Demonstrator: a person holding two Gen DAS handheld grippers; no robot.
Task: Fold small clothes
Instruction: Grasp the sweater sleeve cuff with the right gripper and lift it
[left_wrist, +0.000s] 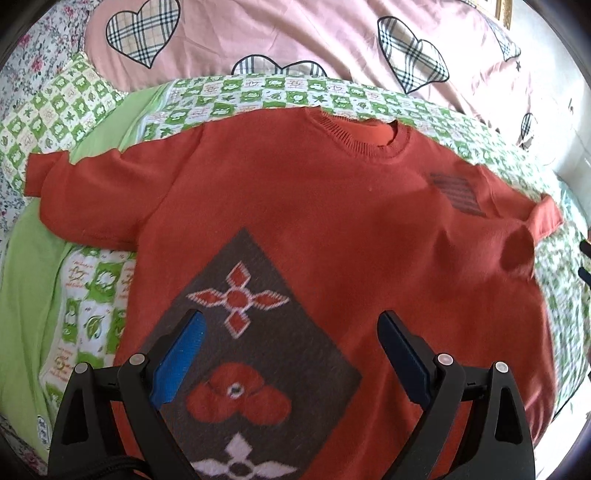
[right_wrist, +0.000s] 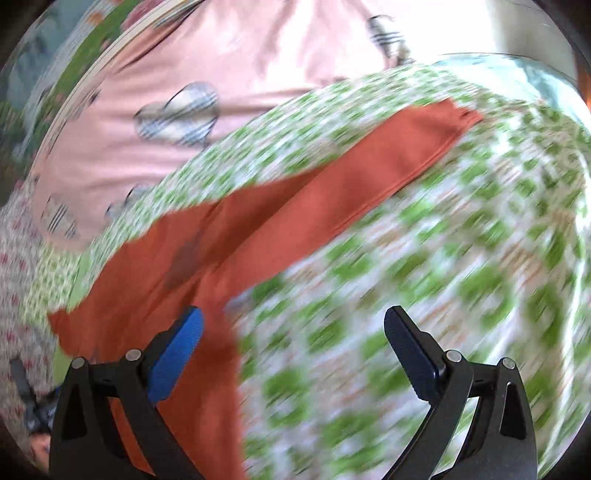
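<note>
A small rust-red knitted sweater (left_wrist: 295, 206) lies face up on a green-and-white checked sheet (left_wrist: 229, 96), collar at the far side, both sleeves spread out. A brown diamond patch with flower motifs (left_wrist: 255, 295) covers its lower front. My left gripper (left_wrist: 291, 328) hovers open above that patch, nothing between its blue pads. In the right wrist view, which is blurred, the sweater's right sleeve (right_wrist: 332, 184) stretches up to the right. My right gripper (right_wrist: 293, 325) is open beside the sweater's side edge, over the sheet.
A pink quilt with plaid hearts (left_wrist: 295, 37) lies behind the sheet. A plain green cloth (left_wrist: 33, 258) lies at the left, under the left sleeve. A dark object shows at the right border of the left wrist view, too small to tell what.
</note>
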